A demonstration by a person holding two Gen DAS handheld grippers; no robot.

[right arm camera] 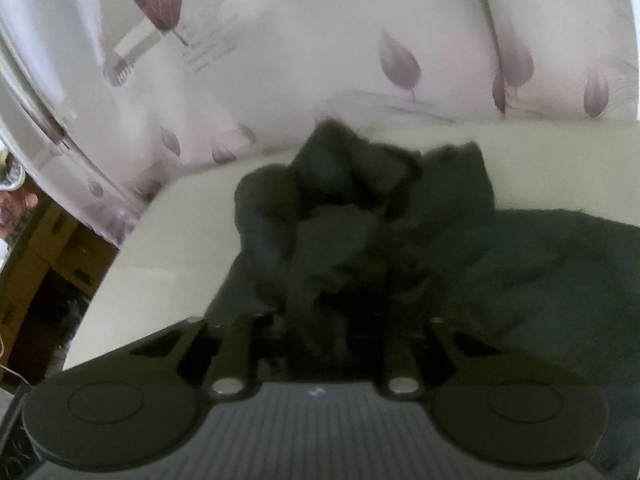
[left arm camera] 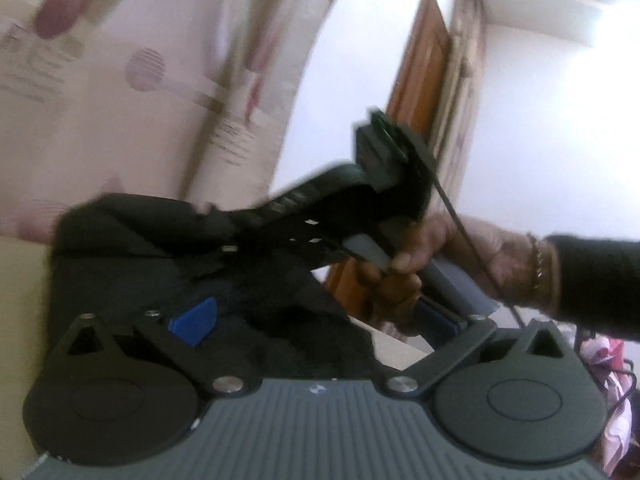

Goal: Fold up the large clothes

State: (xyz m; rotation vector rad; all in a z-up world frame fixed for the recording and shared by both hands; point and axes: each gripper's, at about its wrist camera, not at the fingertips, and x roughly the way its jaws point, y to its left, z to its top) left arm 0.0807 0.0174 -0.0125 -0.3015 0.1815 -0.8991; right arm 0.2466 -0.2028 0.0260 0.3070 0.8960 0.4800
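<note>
A large dark garment (right arm camera: 520, 272) lies on a cream surface (right arm camera: 168, 248). Part of it is bunched up (right arm camera: 340, 216) in front of my right gripper (right arm camera: 332, 320), whose jaws stand close together with dark cloth between them. In the left wrist view the same garment (left arm camera: 120, 264) lies ahead, and my left gripper (left arm camera: 316, 320) stands open with blue pads (left arm camera: 196, 320) showing and cloth between the fingers. The right gripper (left arm camera: 248, 236) reaches in from the right, held by a hand (left arm camera: 420, 260), and bites into the garment.
A pale curtain with mauve leaf prints (right arm camera: 280, 60) hangs behind the surface. A wooden door (left arm camera: 424, 68) and a white wall (left arm camera: 560, 140) are at the back. Brown cartons (right arm camera: 48, 264) stand at the left, and a pink bag (left arm camera: 608, 376) sits at the right.
</note>
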